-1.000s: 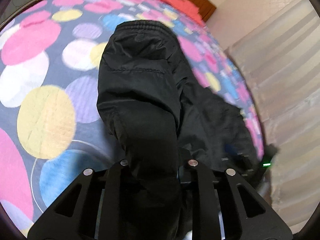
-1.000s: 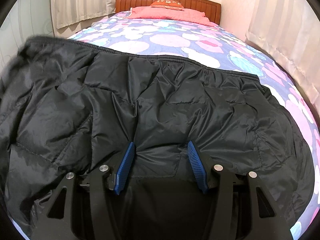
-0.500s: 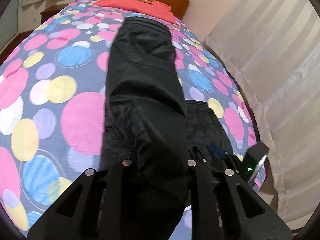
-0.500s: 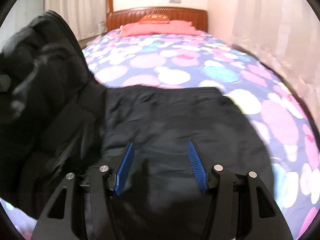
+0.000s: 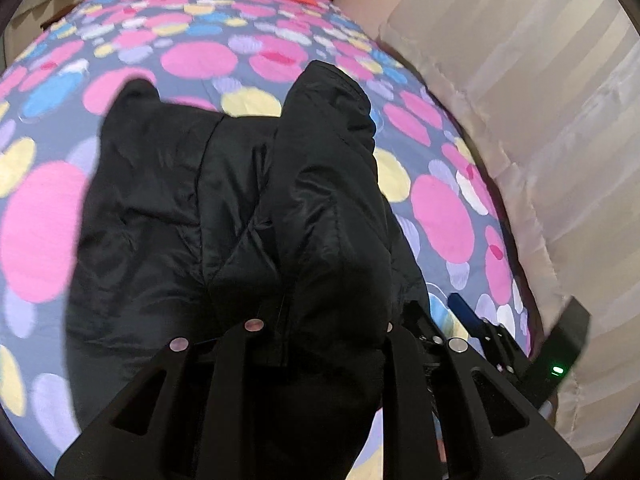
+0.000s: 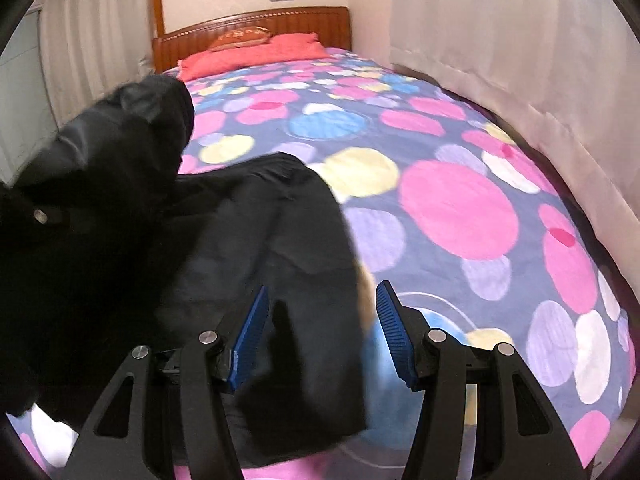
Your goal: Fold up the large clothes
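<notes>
We see a black jacket point(image 5: 224, 216) lying on the bed point(image 5: 440, 216), near its foot, over the bedspread with pink, yellow, blue and lilac circles. In the left wrist view our left tool point(image 5: 320, 320) has a thick fold of the jacket bunched between its arms; the fingertips are buried in the cloth, so it looks clamped on the jacket. That fold rises up toward the camera, the rest spreads flat to the left. The right tool point(image 6: 320, 328) is wide apart, blue pads point(image 6: 390, 332) clear on both sides, gripping nothing; a blurred flap of the jacket point(image 6: 280, 248) lies under and between the pads. At the left edge of the right view a raised dark lump of jacket sits over the left tool. A red pillow point(image 6: 256, 54) lies at the wooden headboard point(image 6: 256, 24). Pale curtains point(image 6: 500, 32) hang along the right side of the bed.
</notes>
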Tool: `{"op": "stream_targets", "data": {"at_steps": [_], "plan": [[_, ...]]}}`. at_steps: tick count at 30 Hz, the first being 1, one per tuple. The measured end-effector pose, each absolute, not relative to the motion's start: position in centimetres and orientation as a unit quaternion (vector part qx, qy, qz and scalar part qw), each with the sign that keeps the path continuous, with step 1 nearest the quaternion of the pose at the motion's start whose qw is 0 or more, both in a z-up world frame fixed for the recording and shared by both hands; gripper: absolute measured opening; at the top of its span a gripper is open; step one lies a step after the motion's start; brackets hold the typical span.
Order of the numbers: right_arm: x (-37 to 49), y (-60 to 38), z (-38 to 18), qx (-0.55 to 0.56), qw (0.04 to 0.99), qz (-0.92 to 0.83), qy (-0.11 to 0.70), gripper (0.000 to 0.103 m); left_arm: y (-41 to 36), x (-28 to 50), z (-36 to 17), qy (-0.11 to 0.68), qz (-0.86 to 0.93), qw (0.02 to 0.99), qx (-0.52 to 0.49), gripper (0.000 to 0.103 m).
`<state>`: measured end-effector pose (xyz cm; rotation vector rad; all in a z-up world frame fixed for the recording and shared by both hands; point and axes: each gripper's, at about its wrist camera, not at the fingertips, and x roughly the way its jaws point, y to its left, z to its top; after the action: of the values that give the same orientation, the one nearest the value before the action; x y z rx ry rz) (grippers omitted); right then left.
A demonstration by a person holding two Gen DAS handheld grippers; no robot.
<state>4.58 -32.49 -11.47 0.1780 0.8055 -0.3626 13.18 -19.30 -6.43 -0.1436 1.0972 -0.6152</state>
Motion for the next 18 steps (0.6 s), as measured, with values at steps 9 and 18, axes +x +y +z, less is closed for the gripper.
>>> {"op": "stream_targets", "data": {"at_steps": [9, 18], "plan": [[3.8, -34.1, -12.0, 0.091, 0.894, -0.188, 0.396, 0.056, -21.8, 12.6, -9.7, 0.498, -0.278, 0.818, -0.068, 0.017], [3.7, -33.7, -12.1, 0.086, 0.894, -0.188, 0.398, 0.056, -21.1, 12.2, -8.9, 0.487, -0.295, 0.818, -0.079, 0.023]]}}
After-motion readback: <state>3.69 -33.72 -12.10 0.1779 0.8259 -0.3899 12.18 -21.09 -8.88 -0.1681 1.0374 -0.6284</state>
